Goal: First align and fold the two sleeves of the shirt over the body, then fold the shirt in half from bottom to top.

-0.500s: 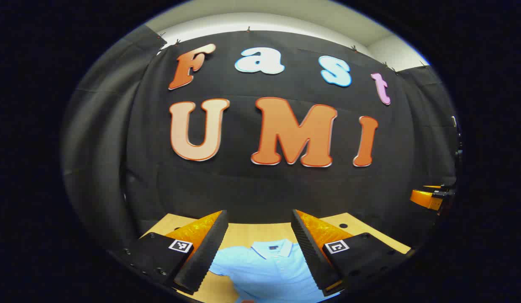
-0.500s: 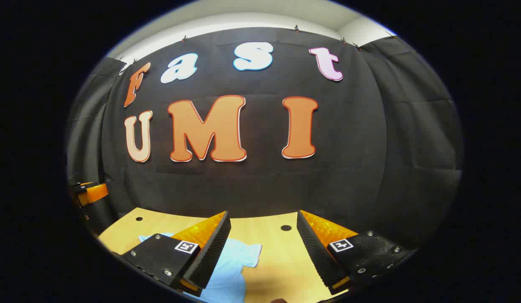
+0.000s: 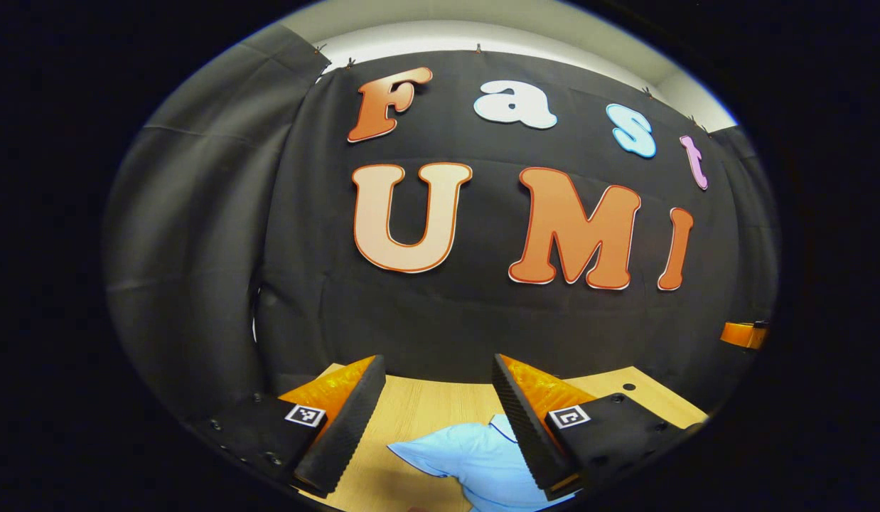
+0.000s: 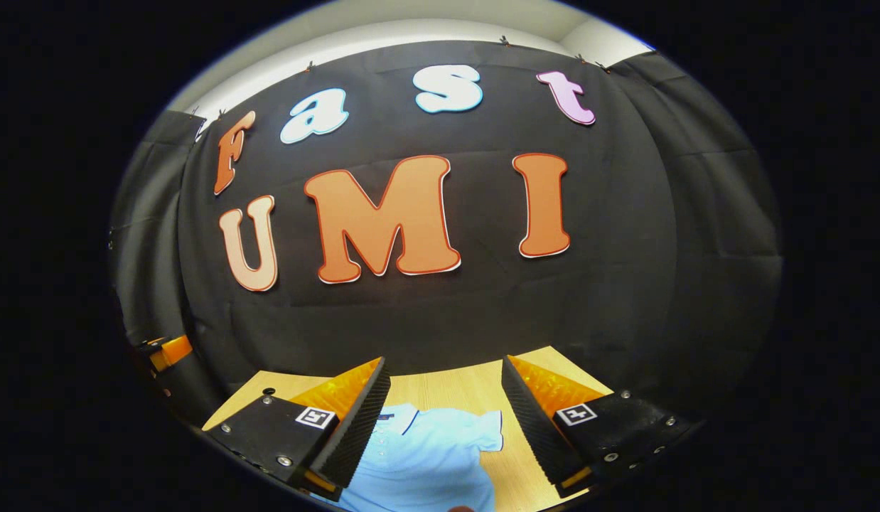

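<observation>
Left gripper view: the left tool (image 3: 436,419) hangs released above the pale wooden bench (image 3: 419,405), its fingers spread wide with nothing between them. Half a second ago the collar and chest of the light blue short-sleeved polo shirt (image 3: 475,459) lay centred under this tool. Now the view has swung outward, and a sleeve of the shirt lies spread flat just below the gap, reaching toward the right finger. At the far right edge an orange part of the other tool (image 3: 743,333) shows, well apart.

Right gripper view: the right tool (image 4: 446,419) is likewise released, fingers wide and empty, above the bench. Earlier only a sleeve edge lay by its left finger. Now the collar and the other sleeve sit below and between the fingers, the sleeve tip near the right finger.

Both sleeves lie flat and unfolded, so the first step looks not yet begun. Judging from the shift, each tool is lining up with its own sleeve for a grasp.
</observation>
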Demonstrator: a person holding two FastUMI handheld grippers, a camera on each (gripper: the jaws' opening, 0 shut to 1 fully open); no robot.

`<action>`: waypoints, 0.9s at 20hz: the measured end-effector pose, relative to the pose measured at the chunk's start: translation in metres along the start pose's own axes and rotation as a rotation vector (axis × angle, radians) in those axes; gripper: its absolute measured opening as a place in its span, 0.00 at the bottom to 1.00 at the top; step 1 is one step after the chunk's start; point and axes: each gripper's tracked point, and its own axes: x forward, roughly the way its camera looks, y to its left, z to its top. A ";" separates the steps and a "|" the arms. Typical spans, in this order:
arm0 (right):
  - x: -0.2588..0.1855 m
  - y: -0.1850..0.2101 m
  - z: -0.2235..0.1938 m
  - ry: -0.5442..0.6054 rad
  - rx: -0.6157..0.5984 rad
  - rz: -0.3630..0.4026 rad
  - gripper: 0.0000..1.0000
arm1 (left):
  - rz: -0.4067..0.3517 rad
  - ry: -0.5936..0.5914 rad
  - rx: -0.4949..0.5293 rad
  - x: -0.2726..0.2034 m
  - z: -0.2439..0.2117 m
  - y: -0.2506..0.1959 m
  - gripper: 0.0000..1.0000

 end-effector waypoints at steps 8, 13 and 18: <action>0.033 -0.019 -0.015 0.092 -0.028 0.018 0.97 | 0.038 0.009 0.003 0.016 -0.002 -0.017 0.98; 0.060 -0.038 -0.030 0.176 -0.006 0.035 1.00 | 0.067 0.018 -0.021 0.026 -0.008 -0.034 0.98; 0.091 -0.052 -0.072 0.347 0.044 0.016 0.98 | 0.077 0.029 -0.022 0.036 -0.017 -0.038 0.98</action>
